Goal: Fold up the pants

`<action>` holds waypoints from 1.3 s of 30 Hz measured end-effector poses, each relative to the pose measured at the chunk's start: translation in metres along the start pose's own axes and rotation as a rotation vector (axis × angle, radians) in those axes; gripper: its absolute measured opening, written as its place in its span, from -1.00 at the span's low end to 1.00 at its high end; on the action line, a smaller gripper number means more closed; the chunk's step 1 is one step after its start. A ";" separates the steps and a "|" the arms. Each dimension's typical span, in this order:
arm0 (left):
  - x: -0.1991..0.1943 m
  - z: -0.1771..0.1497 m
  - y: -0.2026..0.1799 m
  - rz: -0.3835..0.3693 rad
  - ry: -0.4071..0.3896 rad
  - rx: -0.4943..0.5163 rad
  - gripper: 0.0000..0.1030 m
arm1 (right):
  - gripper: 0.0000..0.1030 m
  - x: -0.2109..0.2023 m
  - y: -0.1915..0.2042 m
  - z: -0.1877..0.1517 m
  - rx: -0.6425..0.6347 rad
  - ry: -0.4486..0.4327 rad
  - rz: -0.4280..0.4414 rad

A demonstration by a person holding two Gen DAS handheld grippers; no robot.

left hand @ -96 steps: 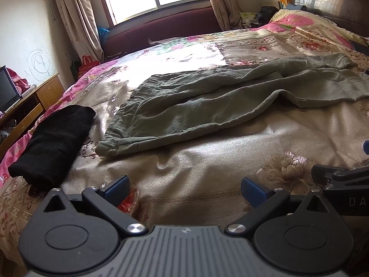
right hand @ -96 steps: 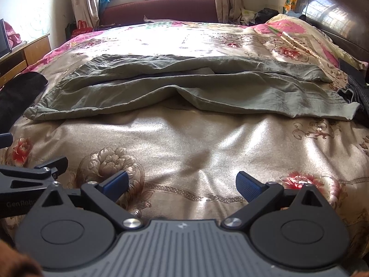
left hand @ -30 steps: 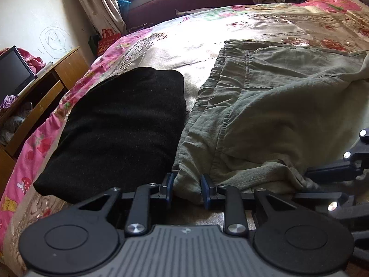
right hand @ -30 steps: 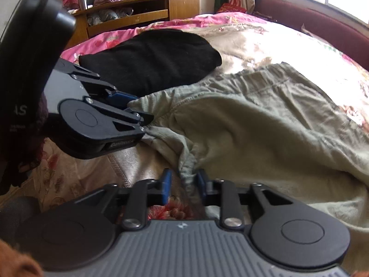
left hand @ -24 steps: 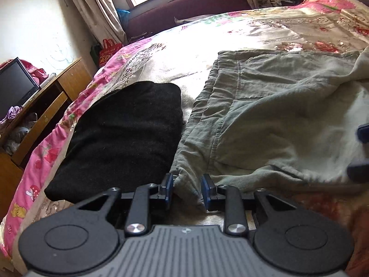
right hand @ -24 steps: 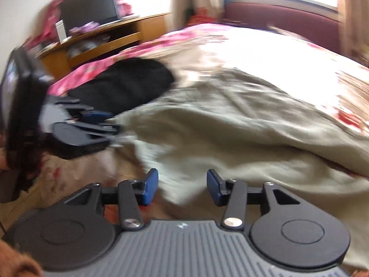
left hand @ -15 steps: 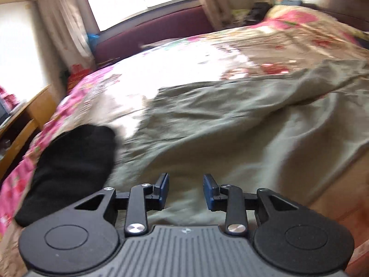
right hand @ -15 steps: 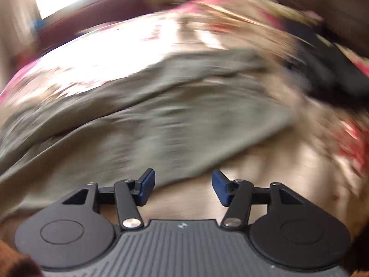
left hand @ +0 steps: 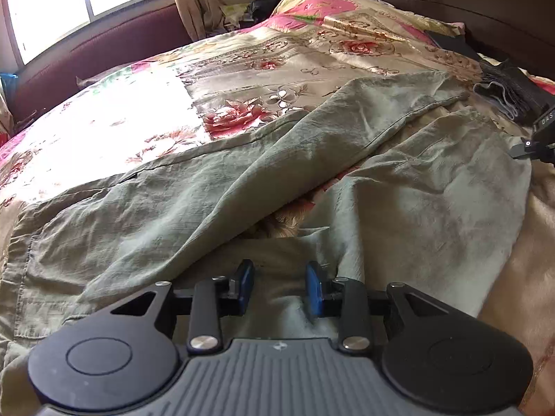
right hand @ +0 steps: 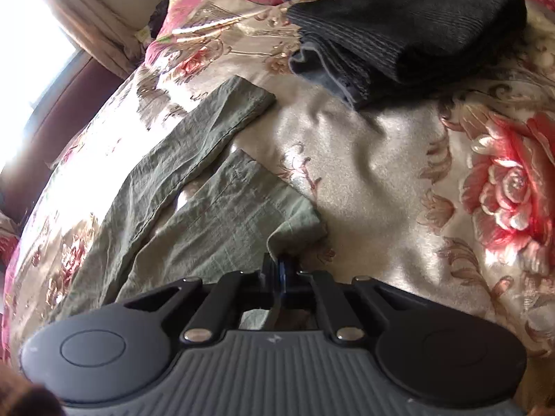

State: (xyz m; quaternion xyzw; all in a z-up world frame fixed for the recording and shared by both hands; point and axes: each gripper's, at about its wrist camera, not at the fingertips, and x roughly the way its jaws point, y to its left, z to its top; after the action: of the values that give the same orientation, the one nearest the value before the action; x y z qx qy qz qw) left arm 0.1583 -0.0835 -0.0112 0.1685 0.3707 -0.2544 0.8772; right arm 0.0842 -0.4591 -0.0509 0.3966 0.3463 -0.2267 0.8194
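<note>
A: Right tongs (right hand: pixel 277 272) state?
B: Just snapped closed, pinching a pants (right hand: pixel 222 222) leg hem. Left tongs (left hand: pixel 279 287) narrowly parted over fabric, not gripping.
A: Pants?
B: Spread on the bed (right hand: pixel 364 159).

Matt crinkled cloth pants (left hand: pixel 215 204), glossy satin bedspread (right hand: pixel 364 159)

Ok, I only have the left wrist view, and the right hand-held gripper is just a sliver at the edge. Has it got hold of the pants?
Observer: Yes. The right hand-held gripper is shut on the hem corner of the near leg of the pants.
Operator: Is that dark garment touching the leg ends?
Observer: No. The dark folded garment lies clear of both hems, with bare bedspread between.
Operator: Are the leg ends stacked?
Observer: No, the far leg lies beside the held one, not over it.
</note>
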 end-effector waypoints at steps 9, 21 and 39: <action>0.008 0.020 -0.034 0.027 0.129 0.017 -0.03 | -0.52 -0.023 -0.019 0.033 -0.212 0.157 -0.217; -0.033 0.067 0.058 0.184 0.040 0.004 0.31 | -0.17 -0.027 0.121 0.058 -0.502 0.133 -0.064; 0.050 0.043 0.279 0.215 0.198 -0.113 0.50 | -0.01 0.175 0.419 -0.115 -1.477 0.645 0.373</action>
State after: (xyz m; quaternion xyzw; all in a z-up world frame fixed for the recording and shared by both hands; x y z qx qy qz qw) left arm 0.3719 0.1062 0.0106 0.1820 0.4488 -0.1200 0.8666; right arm 0.4255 -0.1389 -0.0268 -0.1472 0.5527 0.3238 0.7536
